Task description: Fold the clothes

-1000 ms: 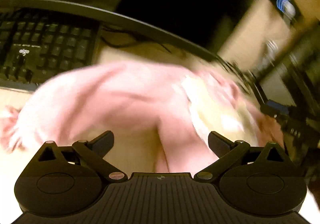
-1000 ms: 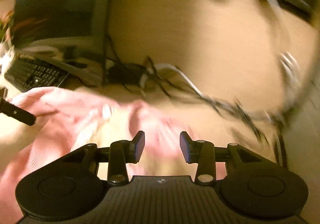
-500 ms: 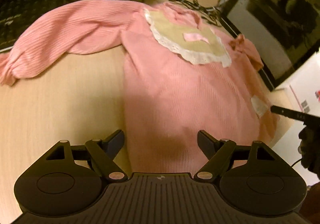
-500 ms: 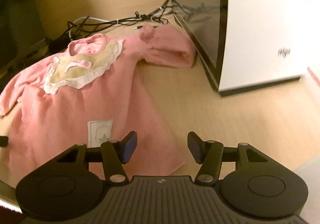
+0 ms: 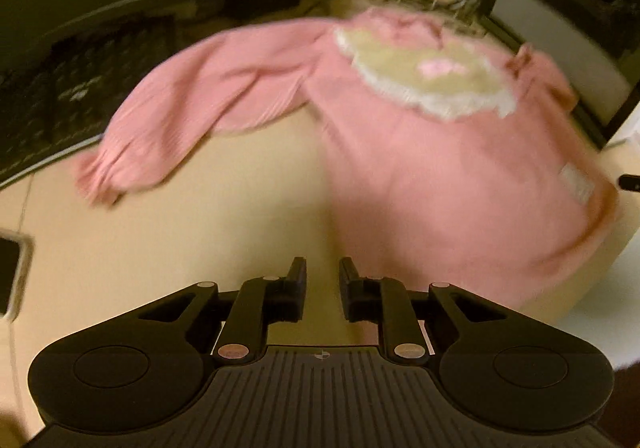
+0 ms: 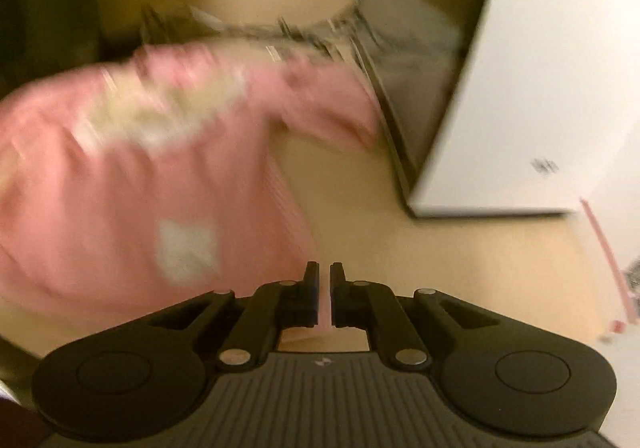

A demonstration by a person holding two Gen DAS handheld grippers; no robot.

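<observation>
The tabletop (image 5: 168, 248) fills the middle of both views, and the pink garment (image 5: 440, 168) lies spread across it, body toward the lower right of the left wrist frame, one long sleeve (image 5: 192, 112) stretched to the left, cream lace bib (image 5: 424, 76) near the top. At the right of the right wrist frame stands a white box (image 6: 532, 88) with a dark panel against it.

The right gripper (image 6: 325, 296) is nearly pressed together, pinching pink cloth at the garment's lower edge. The left gripper (image 5: 322, 288) is drawn close with a slim gap; whether it holds the hem just beside it, I cannot tell.

Risk: both frames are smeared, so the thin pinch could slip free, or the far sleeve could snag the cables (image 6: 304, 36) behind the collar.

Only the left view shows the keyboard (image 5: 60, 96) and full sleeve; only the right view shows the white patch (image 6: 186, 248) clearly and the box.
</observation>
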